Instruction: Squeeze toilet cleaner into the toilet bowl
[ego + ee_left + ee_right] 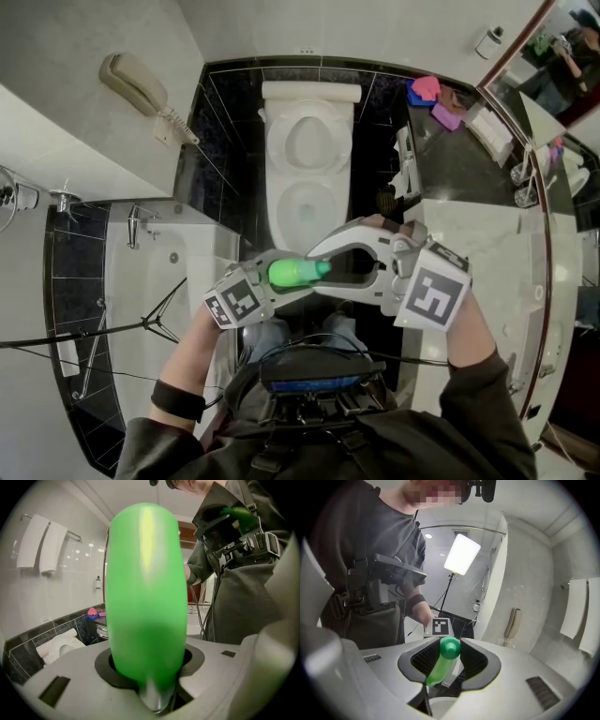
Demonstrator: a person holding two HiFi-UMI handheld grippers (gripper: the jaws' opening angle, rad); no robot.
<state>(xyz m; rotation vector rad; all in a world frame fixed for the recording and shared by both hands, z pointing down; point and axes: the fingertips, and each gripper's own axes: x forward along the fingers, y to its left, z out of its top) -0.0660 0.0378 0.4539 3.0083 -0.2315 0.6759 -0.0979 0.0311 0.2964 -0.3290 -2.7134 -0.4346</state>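
Note:
A bright green toilet cleaner bottle (292,273) lies level between my two grippers, in front of the white toilet (277,202), whose lid is up. My left gripper (274,278) is shut on the bottle's body, which fills the left gripper view (145,597). My right gripper (325,270) comes from the right, and its ribbed black pads (425,657) sit on either side of the bottle's round cap (450,647) and touch it. The bottle's neck (438,670) runs down between the right jaws. The toilet also shows low at the left of the left gripper view (58,644).
A wall phone (136,84) hangs at upper left and a bathtub (159,272) lies at left. The marble counter (487,234) at right carries pink and purple cloths (431,94). Towels (42,545) hang on a rail. A lamp on a stand (461,552) glows behind.

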